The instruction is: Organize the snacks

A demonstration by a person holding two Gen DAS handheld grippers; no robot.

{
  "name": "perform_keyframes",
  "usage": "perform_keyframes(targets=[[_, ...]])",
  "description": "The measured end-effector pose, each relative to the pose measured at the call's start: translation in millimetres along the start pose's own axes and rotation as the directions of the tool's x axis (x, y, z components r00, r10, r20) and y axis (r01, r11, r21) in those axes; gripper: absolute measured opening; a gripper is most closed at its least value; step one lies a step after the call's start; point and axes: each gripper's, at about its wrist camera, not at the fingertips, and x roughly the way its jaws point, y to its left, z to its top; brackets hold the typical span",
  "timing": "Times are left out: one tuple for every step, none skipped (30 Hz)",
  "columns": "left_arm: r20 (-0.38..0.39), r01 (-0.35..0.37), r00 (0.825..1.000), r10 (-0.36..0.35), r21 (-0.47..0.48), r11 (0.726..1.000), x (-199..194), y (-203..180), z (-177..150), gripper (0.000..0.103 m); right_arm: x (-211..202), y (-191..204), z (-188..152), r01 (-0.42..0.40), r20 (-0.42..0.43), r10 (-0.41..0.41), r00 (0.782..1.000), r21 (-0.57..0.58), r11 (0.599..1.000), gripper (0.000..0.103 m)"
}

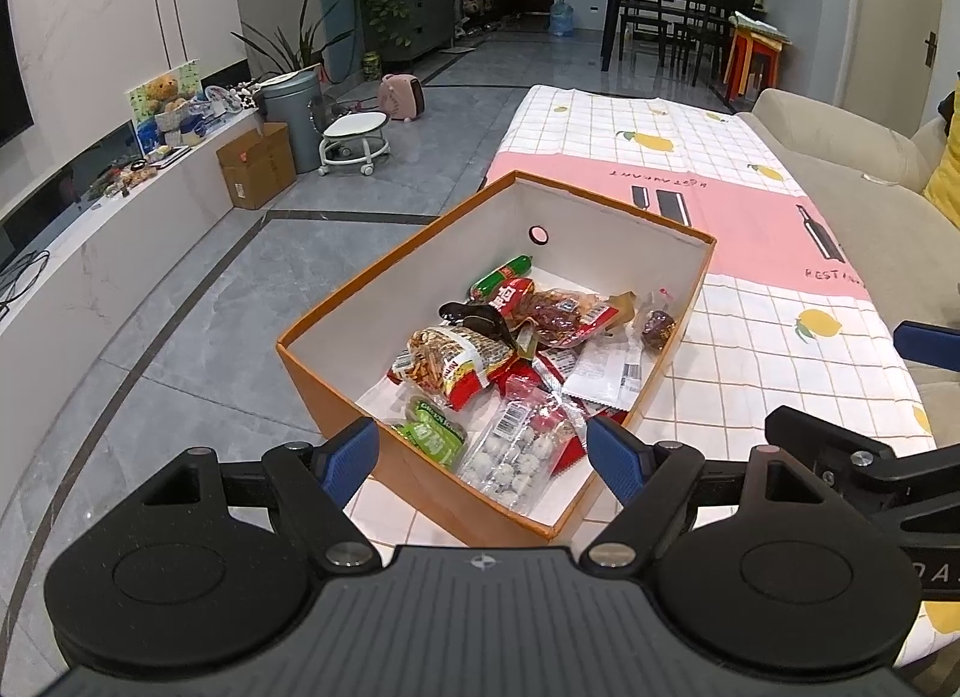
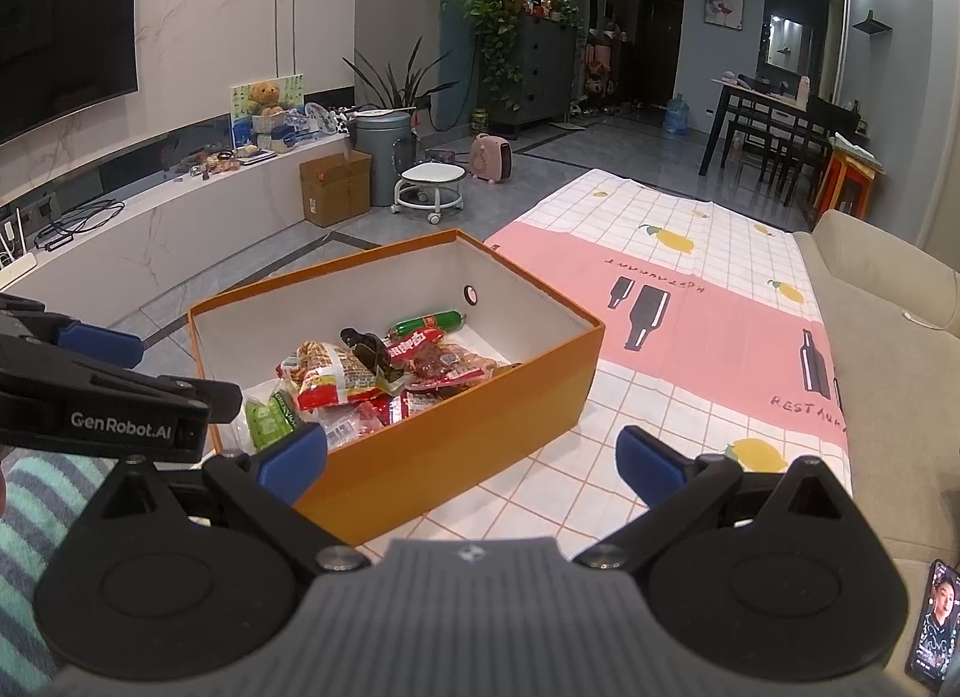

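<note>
Judging by the snacks (image 1: 510,361) already piled in the orange box (image 2: 456,433) at the near left corner of the tablecloth (image 1: 750,253), the task seemed nearly finished, and both the left gripper (image 1: 483,460) and the right gripper (image 2: 474,460) were spread wide and empty.

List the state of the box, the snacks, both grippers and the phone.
Orange box: lid off, upright on the tablecloth.
Snack packets: piled loose inside the box.
Green sausage: lying at the box's far end.
Left gripper: open, holding nothing.
Right gripper: open, holding nothing.
Phone: screen lit.
</note>
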Motion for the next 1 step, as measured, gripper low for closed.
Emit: perform_keyframes(targets=[[-0.001,0.003,1.0,-0.003,0.0,1.0,-0.4,-0.1,0.4,0.092,0.1,-0.1,0.0,0.0,-0.001,0.0,1.0,0.0,1.0,0.099]])
